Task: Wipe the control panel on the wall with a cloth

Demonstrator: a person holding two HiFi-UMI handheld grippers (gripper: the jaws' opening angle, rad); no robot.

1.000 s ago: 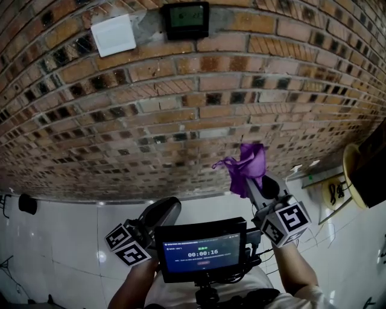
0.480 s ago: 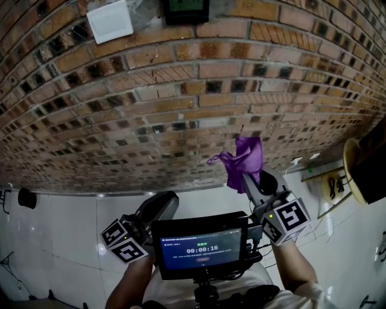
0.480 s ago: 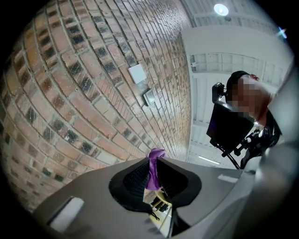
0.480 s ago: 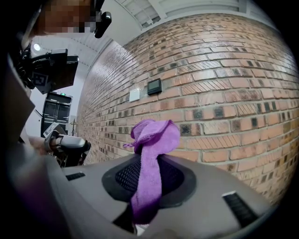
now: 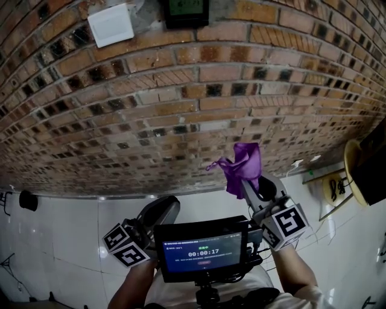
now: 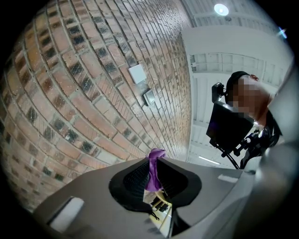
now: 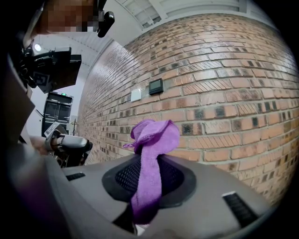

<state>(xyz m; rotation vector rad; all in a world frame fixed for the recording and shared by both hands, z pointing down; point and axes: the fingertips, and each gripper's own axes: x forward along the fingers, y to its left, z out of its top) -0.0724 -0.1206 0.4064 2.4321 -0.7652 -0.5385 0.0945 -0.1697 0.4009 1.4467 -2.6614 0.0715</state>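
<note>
The black control panel [image 5: 187, 12] hangs high on the brick wall, with a white switch plate [image 5: 110, 24] to its left. Well below it my right gripper [image 5: 248, 184] is shut on a purple cloth [image 5: 244, 164] that bunches above the jaws. In the right gripper view the cloth [image 7: 152, 140] stands up from my gripper [image 7: 149, 172], with the panel [image 7: 156, 86] far off on the wall. My left gripper [image 5: 166, 208] sits lower left, shut and holding nothing. In the left gripper view, that cloth [image 6: 155, 163] shows through the slit at my left gripper [image 6: 156, 184].
The brick wall [image 5: 199, 102] fills most of the view above a white tiled floor [image 5: 60, 235]. A monitor [image 5: 202, 248] hangs between the grippers. A round yellowish object [image 5: 356, 175] and cables [image 5: 335, 190] lie at the right edge.
The right gripper with the cloth has shifted slightly left and stays below the panel. The left gripper has hardly moved.
</note>
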